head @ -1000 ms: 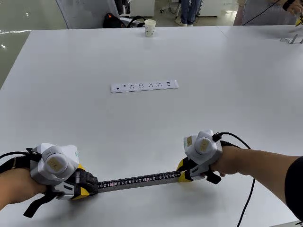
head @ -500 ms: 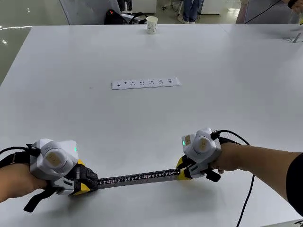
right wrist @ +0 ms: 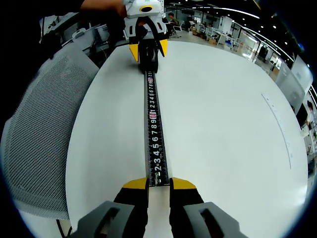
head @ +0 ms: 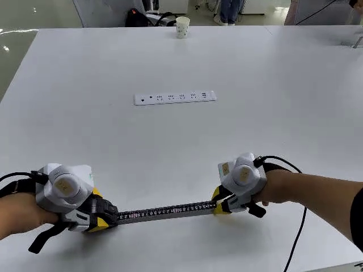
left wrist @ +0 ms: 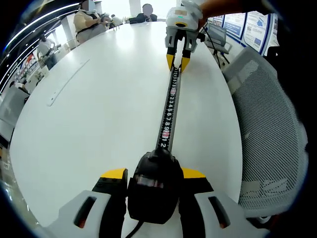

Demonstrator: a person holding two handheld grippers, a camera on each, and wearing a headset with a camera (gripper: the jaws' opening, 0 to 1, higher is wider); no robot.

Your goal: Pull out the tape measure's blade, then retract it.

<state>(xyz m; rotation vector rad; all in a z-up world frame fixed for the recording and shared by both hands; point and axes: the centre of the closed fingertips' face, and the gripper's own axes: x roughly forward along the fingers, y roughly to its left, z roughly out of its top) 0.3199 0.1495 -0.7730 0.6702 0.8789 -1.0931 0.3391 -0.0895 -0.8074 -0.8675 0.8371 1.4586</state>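
A black tape measure sits between the yellow-tipped jaws of my left gripper, which is shut on its case. In the head view this gripper is at the near left of the white table. The blade runs out flat just above the table to my right gripper, which is shut on the blade's end. In the right gripper view the gripper pinches the tip of the numbered blade. The tape case is at the far end of that view.
A white power strip lies mid-table. A paper cup stands at the far edge. A black cable trails from the right hand off the near edge. A mesh chair is beside the table. People sit in the background.
The head camera has shifted slightly. Both grippers and the blade keep about the same span.
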